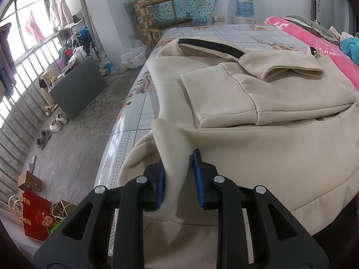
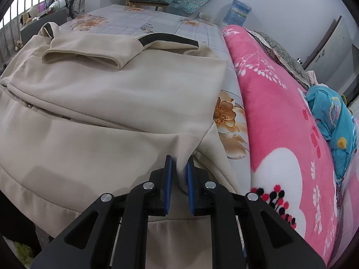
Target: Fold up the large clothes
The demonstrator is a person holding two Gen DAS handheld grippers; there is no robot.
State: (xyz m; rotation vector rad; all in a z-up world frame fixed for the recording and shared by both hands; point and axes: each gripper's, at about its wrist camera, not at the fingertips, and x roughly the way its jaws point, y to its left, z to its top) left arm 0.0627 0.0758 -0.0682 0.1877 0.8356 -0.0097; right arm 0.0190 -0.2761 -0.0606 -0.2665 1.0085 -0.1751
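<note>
A large cream hooded sweatshirt lies on the bed, its sleeves folded across the body, with a black stripe near the far edge. It also shows in the right wrist view. My left gripper is shut on a raised fold at the garment's near left corner. My right gripper is shut on a pinched fold at its near right corner. Both blue-padded finger pairs hold cloth between them.
The bed sheet is grey check with orange flowers. A rolled pink blanket and a blue bundle lie along the right. Left of the bed are the floor, shoes, a red bag, a dark cabinet and a chair.
</note>
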